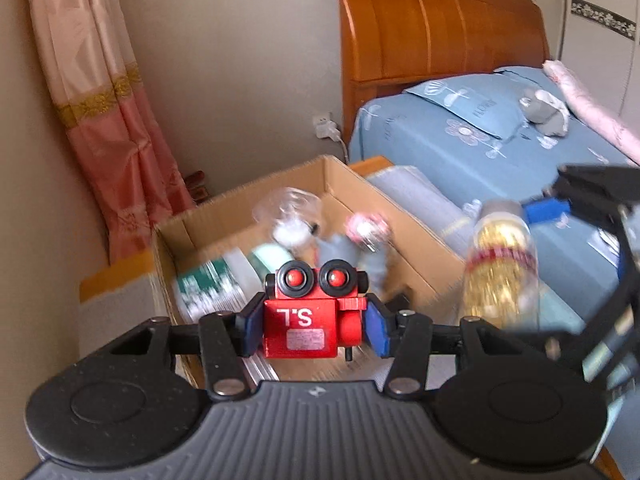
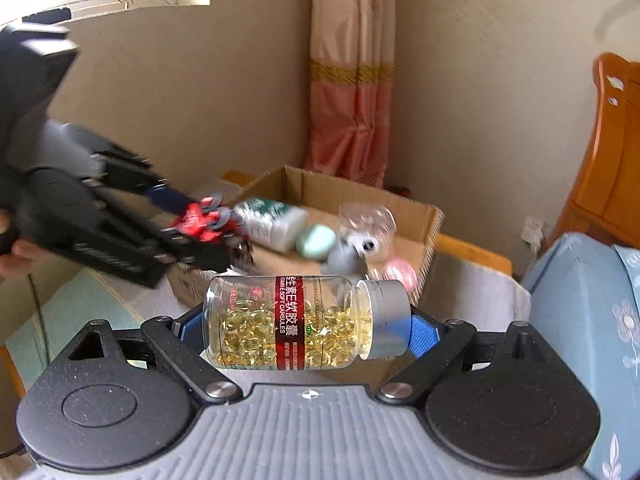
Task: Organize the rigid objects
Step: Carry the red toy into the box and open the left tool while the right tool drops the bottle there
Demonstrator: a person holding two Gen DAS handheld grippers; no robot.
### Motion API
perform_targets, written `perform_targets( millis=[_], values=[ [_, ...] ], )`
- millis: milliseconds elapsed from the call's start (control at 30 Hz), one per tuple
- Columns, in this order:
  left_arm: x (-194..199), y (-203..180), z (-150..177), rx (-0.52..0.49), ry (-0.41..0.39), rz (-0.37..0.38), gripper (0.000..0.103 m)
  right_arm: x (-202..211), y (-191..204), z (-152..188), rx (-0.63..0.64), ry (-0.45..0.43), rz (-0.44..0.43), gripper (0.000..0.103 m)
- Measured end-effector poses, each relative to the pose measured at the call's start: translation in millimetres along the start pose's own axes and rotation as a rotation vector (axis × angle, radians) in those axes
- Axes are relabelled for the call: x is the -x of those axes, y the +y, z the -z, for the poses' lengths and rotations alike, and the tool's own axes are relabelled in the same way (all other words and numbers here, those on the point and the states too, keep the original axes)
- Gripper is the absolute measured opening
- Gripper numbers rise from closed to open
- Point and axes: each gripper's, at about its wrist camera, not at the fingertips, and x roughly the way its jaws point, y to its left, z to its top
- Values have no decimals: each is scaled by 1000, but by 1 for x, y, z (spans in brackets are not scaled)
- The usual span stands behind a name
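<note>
My left gripper (image 1: 314,326) is shut on a red toy robot (image 1: 308,314) with round red eyes, held above the near edge of an open cardboard box (image 1: 404,220). My right gripper (image 2: 304,326) is shut on a clear capsule bottle (image 2: 296,322) of yellow softgels with a grey cap, held sideways in front of the box (image 2: 408,204). In the left wrist view the bottle (image 1: 500,264) and right gripper (image 1: 532,216) hover right of the box. In the right wrist view the left gripper (image 2: 208,224) carries the robot (image 2: 202,222) over the box's left side.
The box holds a white bottle with green label (image 2: 272,220), a mint oval case (image 2: 316,242), a clear cup (image 2: 366,220), a grey plush (image 2: 346,260) and a pink item (image 2: 400,272). A bed with blue sheet (image 1: 500,148) and wooden headboard (image 1: 436,24) lies right. A pink curtain (image 1: 104,108) hangs behind.
</note>
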Motion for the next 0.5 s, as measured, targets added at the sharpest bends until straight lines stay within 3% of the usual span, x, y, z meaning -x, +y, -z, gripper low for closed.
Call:
perform_targets(
  millis=[200, 500],
  values=[
    [-36, 31, -33, 22, 33, -39, 50, -38, 1, -24, -30, 26, -46, 96],
    [-88, 68, -54, 65, 102, -78, 50, -95, 4, -50, -72, 75, -65, 96]
  ],
)
